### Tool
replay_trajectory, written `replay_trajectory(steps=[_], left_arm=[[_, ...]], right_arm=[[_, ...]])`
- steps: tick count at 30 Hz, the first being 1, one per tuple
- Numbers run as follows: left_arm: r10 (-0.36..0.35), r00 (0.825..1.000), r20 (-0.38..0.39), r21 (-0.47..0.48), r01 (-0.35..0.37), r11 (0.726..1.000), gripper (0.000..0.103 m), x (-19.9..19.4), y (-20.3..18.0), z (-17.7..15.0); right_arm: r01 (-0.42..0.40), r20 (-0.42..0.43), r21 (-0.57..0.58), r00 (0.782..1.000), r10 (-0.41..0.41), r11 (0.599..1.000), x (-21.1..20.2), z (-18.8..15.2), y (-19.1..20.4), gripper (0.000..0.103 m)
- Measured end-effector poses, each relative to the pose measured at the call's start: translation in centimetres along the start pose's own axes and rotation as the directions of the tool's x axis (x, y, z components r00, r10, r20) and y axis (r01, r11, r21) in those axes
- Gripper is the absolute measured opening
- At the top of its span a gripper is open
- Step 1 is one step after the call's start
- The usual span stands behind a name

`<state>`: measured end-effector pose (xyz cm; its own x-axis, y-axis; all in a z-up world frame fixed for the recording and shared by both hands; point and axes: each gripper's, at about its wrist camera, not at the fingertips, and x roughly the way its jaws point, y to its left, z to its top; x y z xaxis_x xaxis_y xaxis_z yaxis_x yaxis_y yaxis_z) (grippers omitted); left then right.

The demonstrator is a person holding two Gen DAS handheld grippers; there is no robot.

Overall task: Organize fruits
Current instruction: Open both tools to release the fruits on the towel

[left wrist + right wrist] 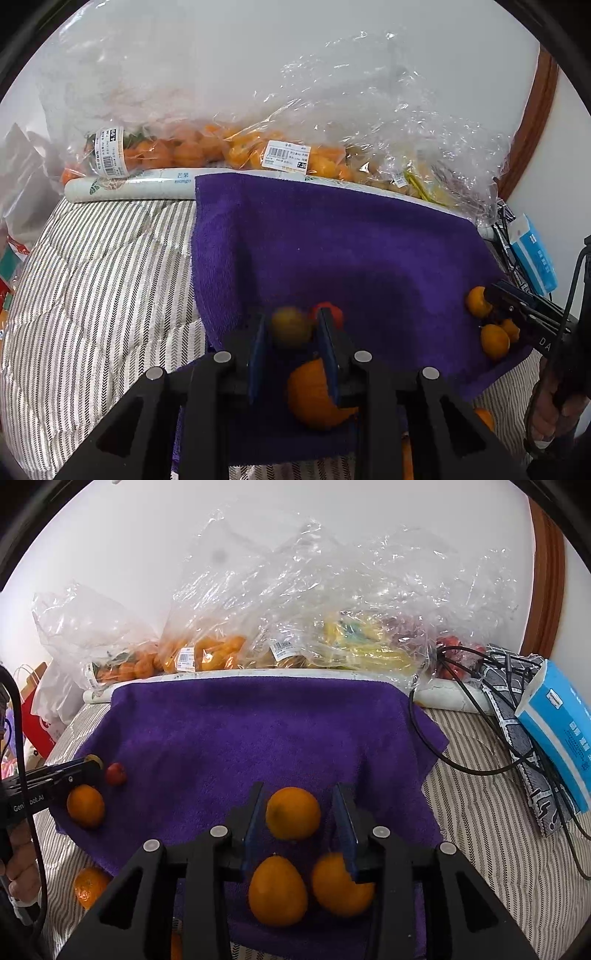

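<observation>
A purple towel (258, 731) lies over striped bedding. My right gripper (298, 788) is open around an orange (293, 812), with a gap showing at each pad. Two more oranges (277, 890) (341, 884) rest just below its fingers. My left gripper (291, 317) is shut on a small yellow-green fruit (291, 328), blurred in this view. A small red fruit (328, 310) sits right behind it and an orange (317, 395) lies under its fingers. In the right wrist view the left gripper (90, 766) stands at the towel's left edge beside the red fruit (115, 773) and another orange (85, 806).
Clear plastic bags of oranges (207, 653) and yellow fruit (354, 646) line the wall behind a white mango box (140, 182). A blue tissue pack (557, 731), a patterned cloth (517, 723) and a black cable (432, 753) lie at the right. One orange (90, 886) sits off the towel.
</observation>
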<state>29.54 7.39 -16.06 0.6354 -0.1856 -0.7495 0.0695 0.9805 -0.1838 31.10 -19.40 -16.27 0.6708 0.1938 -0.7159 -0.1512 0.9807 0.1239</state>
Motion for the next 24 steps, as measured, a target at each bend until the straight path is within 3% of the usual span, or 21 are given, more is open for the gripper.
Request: replay_trajectory(steps=[7, 24], left_arm=[[-0.017, 1.000, 0.015, 0.007, 0.016, 1.000, 0.034, -0.6, -0.2, 0.1], [-0.027, 0.999, 0.028, 0.021, 0.026, 0.999, 0.034, -1.5, -0.8, 0.1]], right_arm=[[-0.002, 0.013, -0.001, 1.000, 0.002, 1.000, -0.4, 0.0, 0.1, 0.042], [-0.013, 0.042, -0.007, 0.999, 0.013, 1.000, -1.3, -0.1, 1.2, 0.047]])
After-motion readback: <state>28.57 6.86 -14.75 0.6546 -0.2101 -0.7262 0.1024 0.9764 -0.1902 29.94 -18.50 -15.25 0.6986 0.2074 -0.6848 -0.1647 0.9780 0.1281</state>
